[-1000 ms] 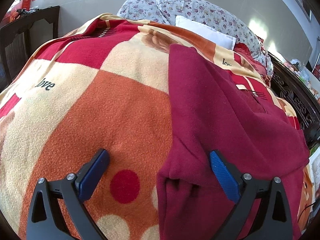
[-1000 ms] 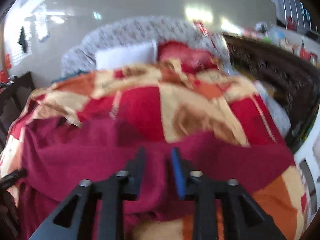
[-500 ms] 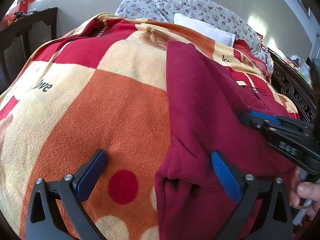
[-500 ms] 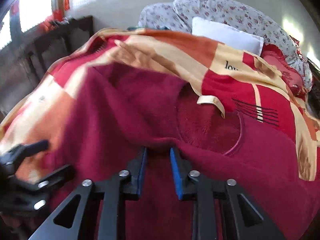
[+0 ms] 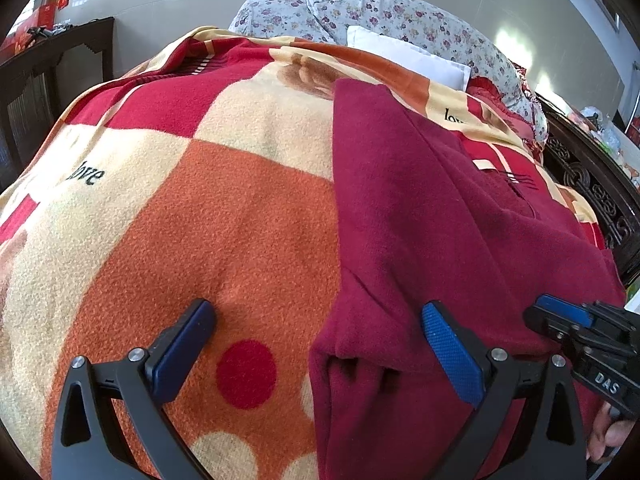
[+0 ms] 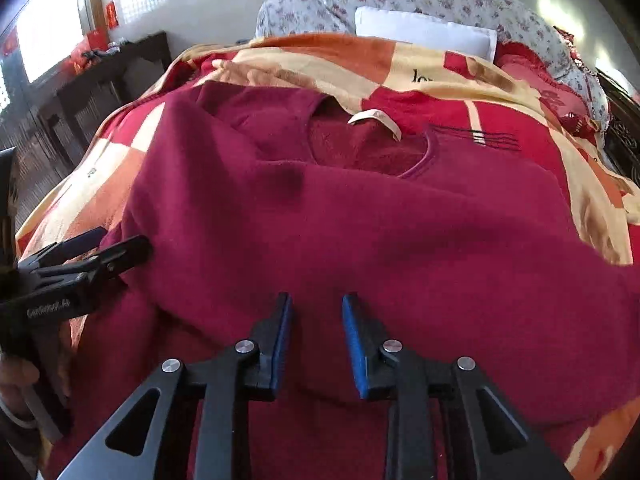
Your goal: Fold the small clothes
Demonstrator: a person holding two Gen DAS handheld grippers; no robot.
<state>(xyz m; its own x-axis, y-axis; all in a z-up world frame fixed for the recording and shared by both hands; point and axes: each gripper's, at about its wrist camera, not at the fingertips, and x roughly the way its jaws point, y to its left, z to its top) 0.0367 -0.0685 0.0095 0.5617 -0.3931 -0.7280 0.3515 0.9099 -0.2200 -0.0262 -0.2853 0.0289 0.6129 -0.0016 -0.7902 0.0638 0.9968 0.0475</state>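
A dark red fleece sweater lies spread on a checked blanket on a bed, neckline and cream label toward the pillows. In the left wrist view the sweater fills the right half, its left part folded inward with a straight edge. My left gripper is wide open, straddling that folded edge near the hem, holding nothing. My right gripper is narrowly open over the sweater's lower middle, with no cloth between its pads. It also shows in the left wrist view at the right.
Floral pillows and a white pillow lie at the head of the bed. A carved dark wooden bed frame runs along the right. A dark wooden table stands at the left by the window.
My right gripper swung from the sweater's right side to its lower middle and opened slightly. My left gripper stayed open at the folded edge, barely moving.
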